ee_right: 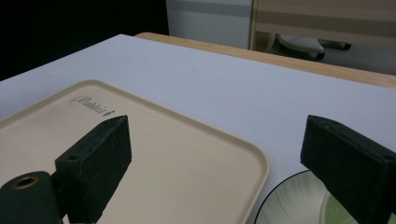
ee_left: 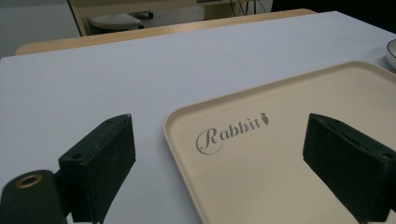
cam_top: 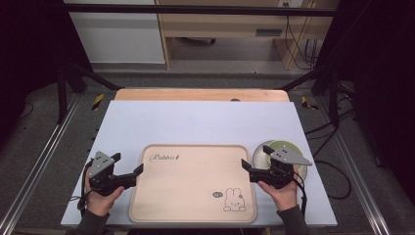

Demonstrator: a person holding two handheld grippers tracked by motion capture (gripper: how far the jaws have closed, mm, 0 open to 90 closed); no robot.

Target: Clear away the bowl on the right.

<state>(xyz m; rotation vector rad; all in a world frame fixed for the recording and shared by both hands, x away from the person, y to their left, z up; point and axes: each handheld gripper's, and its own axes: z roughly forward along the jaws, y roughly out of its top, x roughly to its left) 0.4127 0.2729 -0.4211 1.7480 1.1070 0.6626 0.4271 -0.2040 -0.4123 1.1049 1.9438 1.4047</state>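
— What's in front of you?
— A beige tray (cam_top: 191, 196) with rounded corners, lying flat on the white table (cam_top: 195, 122), near your edge. "Rabbit" is printed at its far left corner, a small rabbit drawing at its near right corner. Its surface is bare.
— Anything beside it?
— A round plate (cam_top: 274, 149), pale with a green centre and dark rim, sits just right of the tray's far right corner.

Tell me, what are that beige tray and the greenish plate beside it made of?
The tray looks like matte moulded plastic or melamine: smooth, rounded rim, printed rabbit. The plate seems glazed ceramic, with a glossy surface and dark rim, though I can't be sure.
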